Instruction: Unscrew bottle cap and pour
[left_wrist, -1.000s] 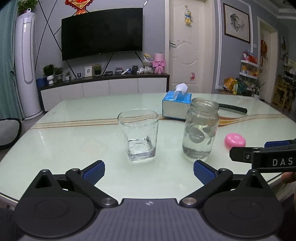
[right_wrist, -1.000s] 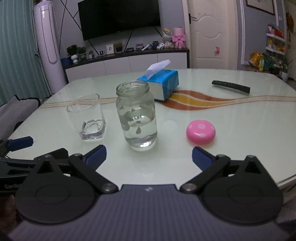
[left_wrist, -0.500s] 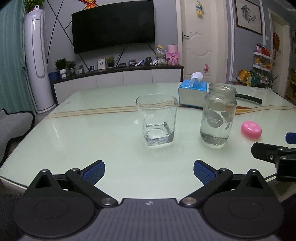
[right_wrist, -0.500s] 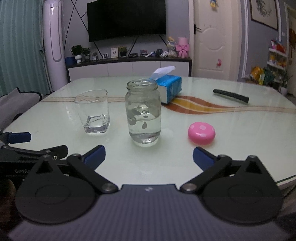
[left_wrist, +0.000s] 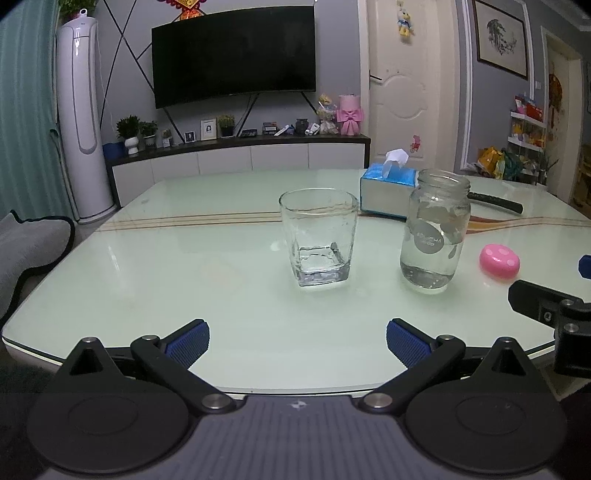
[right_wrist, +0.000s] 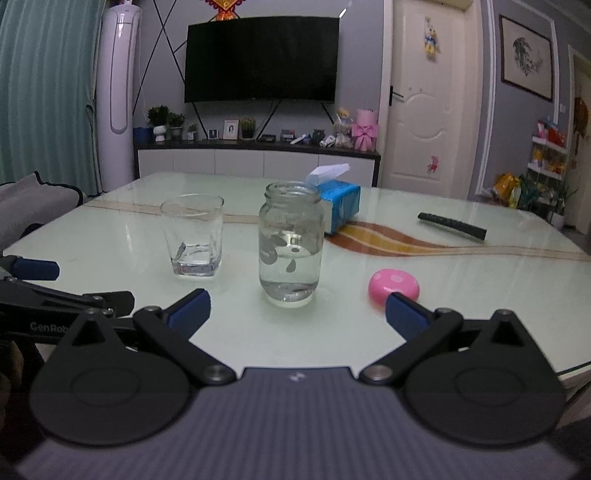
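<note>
A clear glass jar (left_wrist: 435, 230) (right_wrist: 290, 243) stands upright on the table with no cap on and some water in its lower part. A square drinking glass (left_wrist: 318, 242) (right_wrist: 193, 234) stands to its left with a little water at the bottom. The pink dotted cap (left_wrist: 499, 261) (right_wrist: 393, 286) lies on the table right of the jar. My left gripper (left_wrist: 297, 341) is open and empty, near the table's front edge, short of the glass. My right gripper (right_wrist: 297, 310) is open and empty, just short of the jar.
A blue tissue box (left_wrist: 388, 188) (right_wrist: 338, 201) stands behind the jar. A black remote (right_wrist: 452, 225) lies at the back right. The pale green glass table (left_wrist: 184, 266) has a rounded front edge right under both grippers. A grey chair (left_wrist: 26, 243) is at the left.
Both grippers have pulled back toward the table's front edge and levelled out. The jar, glass and cap have not moved. Both stay open.
</note>
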